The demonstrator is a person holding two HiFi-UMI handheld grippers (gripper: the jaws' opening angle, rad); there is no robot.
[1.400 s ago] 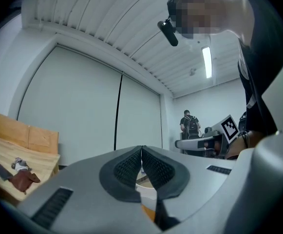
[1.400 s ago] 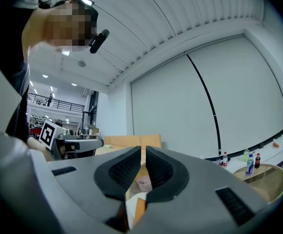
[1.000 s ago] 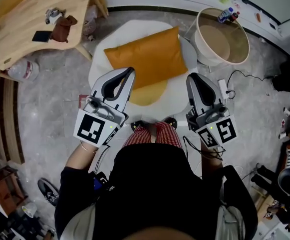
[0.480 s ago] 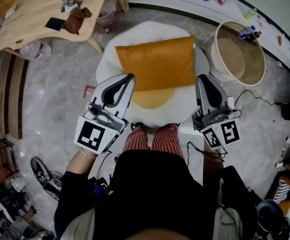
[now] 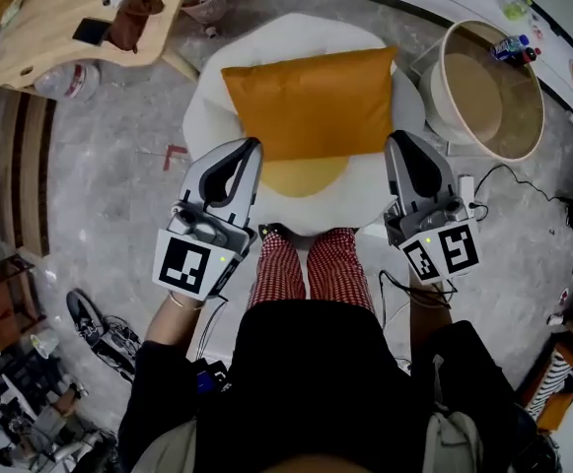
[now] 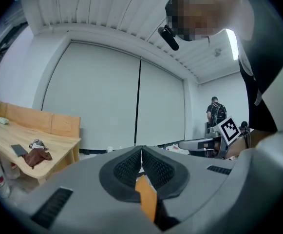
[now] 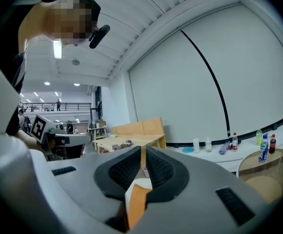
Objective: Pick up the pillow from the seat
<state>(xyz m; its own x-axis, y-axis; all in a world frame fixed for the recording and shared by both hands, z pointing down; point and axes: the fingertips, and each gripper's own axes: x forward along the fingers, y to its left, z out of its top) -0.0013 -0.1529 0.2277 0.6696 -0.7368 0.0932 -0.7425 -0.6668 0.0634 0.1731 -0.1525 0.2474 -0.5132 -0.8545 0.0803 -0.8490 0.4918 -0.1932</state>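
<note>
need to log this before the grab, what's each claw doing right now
left claw: shut, nothing between its jaws.
right claw: shut, nothing between its jaws.
The pillow lies on the seat, not gripped.

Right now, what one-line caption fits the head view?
Left gripper and right gripper, both shut, poised at the near corners of the orange pillow, which lies unlifted on the white seat.

The left gripper (image 6: 141,151) has its two grey jaws meeting tip to tip, pads together. A sliver of the orange pillow (image 6: 147,199) shows in the opening beneath them. At left, a wooden table (image 6: 58,139) carries a brown bundle (image 6: 36,156) and a dark flat slab (image 6: 19,150) near its front edge.
</note>
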